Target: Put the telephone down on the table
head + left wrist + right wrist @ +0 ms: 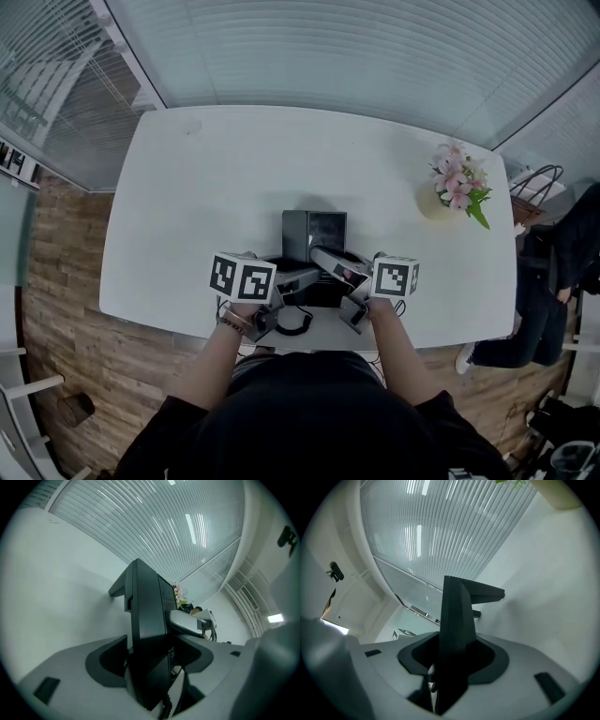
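Left gripper [152, 644]: fingers [70, 672] spread wide, with the black telephone [147, 616] standing edge-on in the gap and no clear squeeze on it. The coiled cord [166, 707] hangs off the bottom. Right gripper [452, 660]: fingers [520, 695] set narrower, clamped on the telephone's thin edge from the other side. Only the head view gives the layout. Both grippers sit side by side at the near edge of the white worktop [206, 187] with the telephone between them. It looks set down on the surface, but the underside contact isn't visible. The left gripper view picks up pink flowers [179, 592] past the telephone. The head view places them in a vase near the far right corner, well apart. Head view alone shows the wood floor [56, 281] and a person [553, 281] standing right of the worktop.
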Demonstrator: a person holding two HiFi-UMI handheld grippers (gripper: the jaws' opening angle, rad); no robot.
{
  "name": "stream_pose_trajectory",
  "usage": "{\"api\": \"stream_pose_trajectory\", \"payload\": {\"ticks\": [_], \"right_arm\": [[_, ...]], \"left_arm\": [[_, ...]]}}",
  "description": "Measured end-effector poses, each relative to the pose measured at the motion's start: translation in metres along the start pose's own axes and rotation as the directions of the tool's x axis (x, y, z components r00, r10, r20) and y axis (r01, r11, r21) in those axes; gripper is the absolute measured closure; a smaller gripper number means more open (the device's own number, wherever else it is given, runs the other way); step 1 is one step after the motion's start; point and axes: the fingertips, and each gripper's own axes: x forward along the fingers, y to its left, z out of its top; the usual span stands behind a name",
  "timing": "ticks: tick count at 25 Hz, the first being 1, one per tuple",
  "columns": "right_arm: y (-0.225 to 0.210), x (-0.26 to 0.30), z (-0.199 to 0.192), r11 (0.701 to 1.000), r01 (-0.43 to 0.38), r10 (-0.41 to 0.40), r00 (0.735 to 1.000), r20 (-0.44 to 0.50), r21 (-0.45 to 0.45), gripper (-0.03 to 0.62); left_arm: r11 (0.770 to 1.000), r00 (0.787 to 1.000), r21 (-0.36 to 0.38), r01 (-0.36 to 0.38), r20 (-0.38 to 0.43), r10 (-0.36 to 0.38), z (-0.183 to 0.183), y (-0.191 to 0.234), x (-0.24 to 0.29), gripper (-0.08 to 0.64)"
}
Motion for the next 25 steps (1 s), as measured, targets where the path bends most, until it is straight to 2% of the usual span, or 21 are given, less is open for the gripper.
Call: {"api": "stream_pose_trajectory", "payload": {"ticks": [2, 6, 17, 22, 25], "right_arm": [[-0.007, -0.002, 0.000, 0.999, 0.037, -0.037, 0.999, 0.001, -0.026, 0.411], [-0.003, -0.002, -0.001, 0.999, 0.036, -0.036, 0.999, -0.003, -0.015, 0.408], [-0.007, -0.008, 0.000, 0.992, 0.121, -0.119, 0.992, 0.048, -0.047, 0.385], [-0.014, -0.016, 0.002, 0.973, 0.212, -0.207, 0.976, 0.061, -0.096, 0.344], [-0.015, -0.017, 0.002, 0.971, 0.219, -0.214, 0.975, 0.061, -0.095, 0.345]], "left_arm": [[1.000, 1.000, -0.004, 0.004, -0.013, -0.004, -0.001, -0.001, 0.001, 0.242], [1.000, 1.000, -0.003, 0.003, -0.023, -0.003, -0.002, -0.001, 0.002, 0.242], [1.000, 0.998, 0.006, 0.011, -0.055, -0.011, -0.004, -0.002, 0.005, 0.244], [0.999, 0.998, 0.034, -0.016, -0.063, 0.018, -0.005, 0.000, 0.006, 0.247], [0.999, 0.998, 0.043, -0.022, -0.065, 0.025, -0.005, 0.001, 0.006, 0.247]]}}
